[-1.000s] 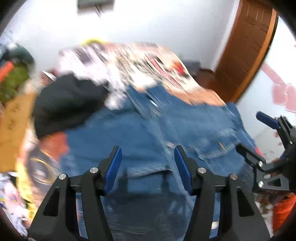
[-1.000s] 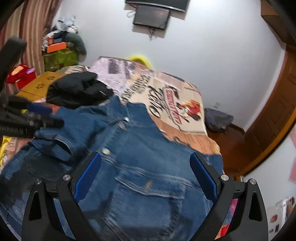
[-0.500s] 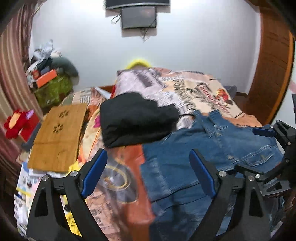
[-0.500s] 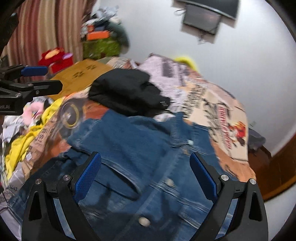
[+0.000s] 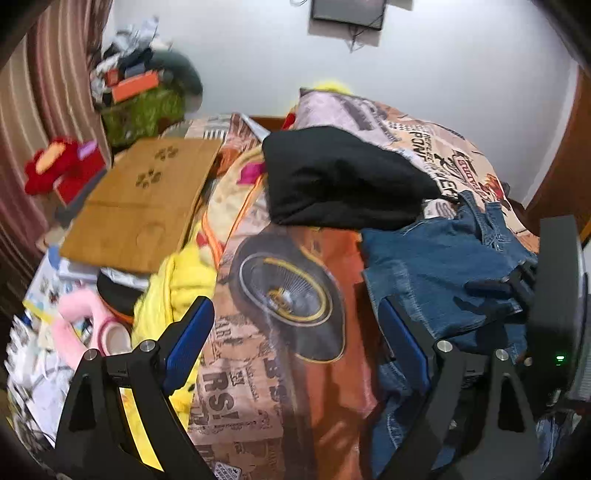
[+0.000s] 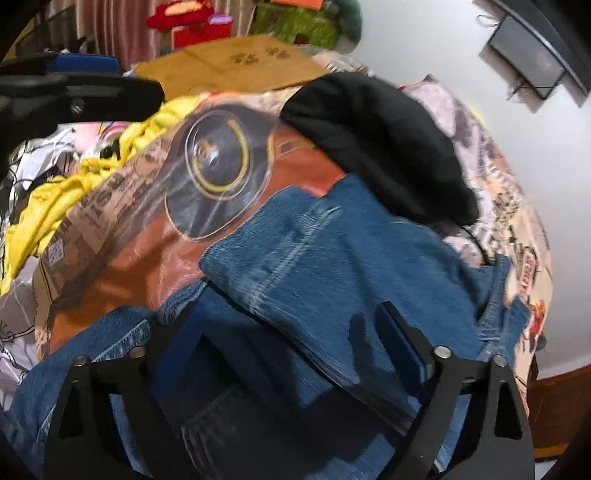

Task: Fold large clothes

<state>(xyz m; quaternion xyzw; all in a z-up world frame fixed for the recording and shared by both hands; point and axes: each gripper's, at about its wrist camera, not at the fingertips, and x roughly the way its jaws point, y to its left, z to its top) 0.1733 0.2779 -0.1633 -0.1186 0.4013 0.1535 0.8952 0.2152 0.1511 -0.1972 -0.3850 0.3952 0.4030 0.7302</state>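
Denim jacket (image 6: pixel 332 266), blue, crumpled, part folded over itself, on printed bedspread (image 5: pixel 295 369) at bed's near right side. Touching its far edge: folded black garment (image 5: pixel 340 177). Bedspread print: spoked car wheel, orange bodywork, newsprint lettering. Left of bedspread: yellow cloth (image 5: pixel 177 280), pink item, loose papers, wooden board (image 5: pixel 144 206) with paw-print cutouts. Farther left: red plush toy (image 5: pixel 59 166), striped curtain, green box piled with clutter. White wall behind bed, dark screen (image 5: pixel 347 13) mounted high; brown wooden door at right.

Left gripper (image 5: pixel 295 332): spread wide over bare bedspread, right finger at jacket's edge, nothing between pads. Right gripper (image 6: pixel 284 332): over jacket, jaws closing, denim fold between, pads not seen pressing.
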